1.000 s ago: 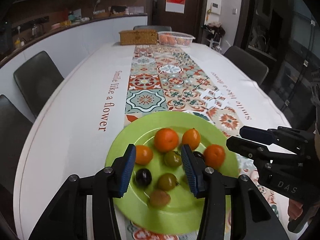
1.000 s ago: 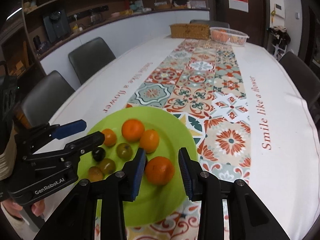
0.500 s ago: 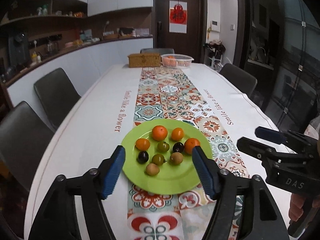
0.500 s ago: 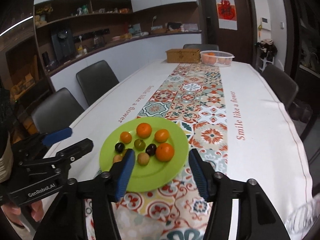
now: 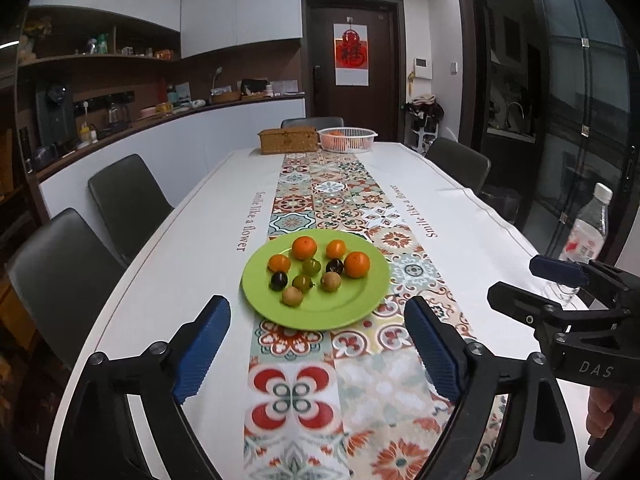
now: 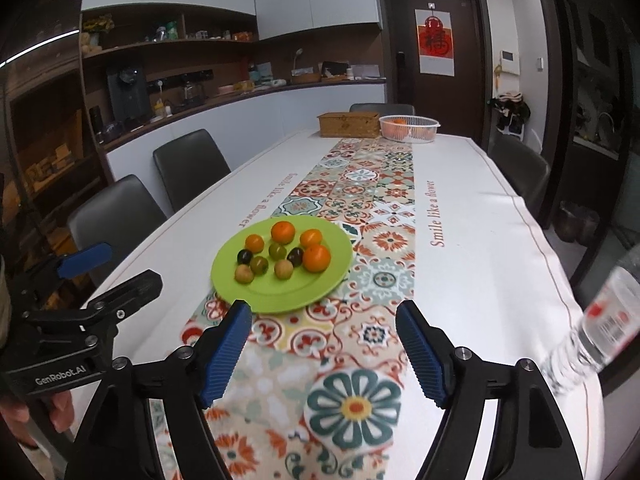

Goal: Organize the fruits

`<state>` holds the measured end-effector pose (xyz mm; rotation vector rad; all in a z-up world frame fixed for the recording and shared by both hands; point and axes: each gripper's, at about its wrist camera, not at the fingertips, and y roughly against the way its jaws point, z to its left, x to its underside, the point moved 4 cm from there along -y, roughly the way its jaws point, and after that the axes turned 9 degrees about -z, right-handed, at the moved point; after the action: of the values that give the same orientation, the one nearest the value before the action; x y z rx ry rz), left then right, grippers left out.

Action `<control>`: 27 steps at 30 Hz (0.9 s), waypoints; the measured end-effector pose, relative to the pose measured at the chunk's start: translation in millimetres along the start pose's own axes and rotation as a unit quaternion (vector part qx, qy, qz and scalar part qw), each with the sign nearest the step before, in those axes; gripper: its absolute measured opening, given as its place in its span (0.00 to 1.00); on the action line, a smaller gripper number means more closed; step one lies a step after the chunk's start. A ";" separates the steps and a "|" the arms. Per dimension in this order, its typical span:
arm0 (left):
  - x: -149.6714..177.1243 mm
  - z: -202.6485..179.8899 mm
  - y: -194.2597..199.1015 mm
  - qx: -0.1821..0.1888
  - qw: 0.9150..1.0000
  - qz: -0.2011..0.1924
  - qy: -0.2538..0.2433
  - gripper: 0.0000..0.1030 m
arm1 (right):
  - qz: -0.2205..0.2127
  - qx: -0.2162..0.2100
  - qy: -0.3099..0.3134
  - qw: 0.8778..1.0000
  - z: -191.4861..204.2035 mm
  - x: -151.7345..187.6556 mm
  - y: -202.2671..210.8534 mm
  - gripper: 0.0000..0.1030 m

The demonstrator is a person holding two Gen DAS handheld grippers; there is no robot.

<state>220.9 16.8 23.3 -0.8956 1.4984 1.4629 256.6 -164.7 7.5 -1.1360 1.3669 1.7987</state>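
On the long table point(image 5: 192, 240), my left camera shows me a green plate point(image 5: 340, 312) lying on the bright patterned runner point(image 5: 320, 200). My left gripper point(image 5: 318, 344) is wide open and holds nothing. Its two blue pads point(image 5: 202, 346) stand apart, one on each side of the near edge of the plate, and they hang above the cloth. On the plate I see four orange fruits point(image 5: 356, 264) toward the back. Nearer to me are small round ones: two dark, two green and two tan. They sit close together in the middle of the plate. At the far end of the table stand a brown woven box point(image 5: 288, 141) and a white basket point(image 5: 347, 139) with orange fruit in it. A clear water bottle point(image 5: 588, 232) stands at the right edge. My right gripper shows in front of it, on the right.

From my right camera, I see the same plate point(image 6: 288, 292) a little to the left. My right gripper point(image 6: 324, 350) is wide open too and grips nothing. Its blue pads point(image 6: 226, 354) are just in front of the plate, not touching it. The fruits point(image 6: 317, 258) all lie on the plate. My left gripper shows at the left side, held in a hand point(image 6: 40, 412). The bottle point(image 6: 600, 328) is blurry at the right edge.
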 end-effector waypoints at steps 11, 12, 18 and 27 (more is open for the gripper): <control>7.9 -11.0 50.5 -0.002 1.000 -0.018 -0.002 0.93 | -0.018 0.000 -0.006 1.000 5.4 14.5 48.0 0.75; 8.2 -11.2 52.1 -0.003 1.000 -0.019 -0.003 0.93 | -0.019 0.000 -0.006 1.000 5.9 15.1 50.8 0.75; 8.8 -13.1 66.3 -0.005 1.000 -0.029 -0.004 0.96 | -0.025 -0.001 -0.011 1.000 6.8 19.1 65.8 0.75; 6.5 -13.8 81.9 -0.014 0.999 -0.044 -0.006 0.99 | -0.031 0.010 -0.008 0.999 7.9 22.1 82.1 0.75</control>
<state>142.2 8.7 49.4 -0.9563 1.4157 1.4256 174.7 -181.4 24.8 -1.1389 1.3226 1.7428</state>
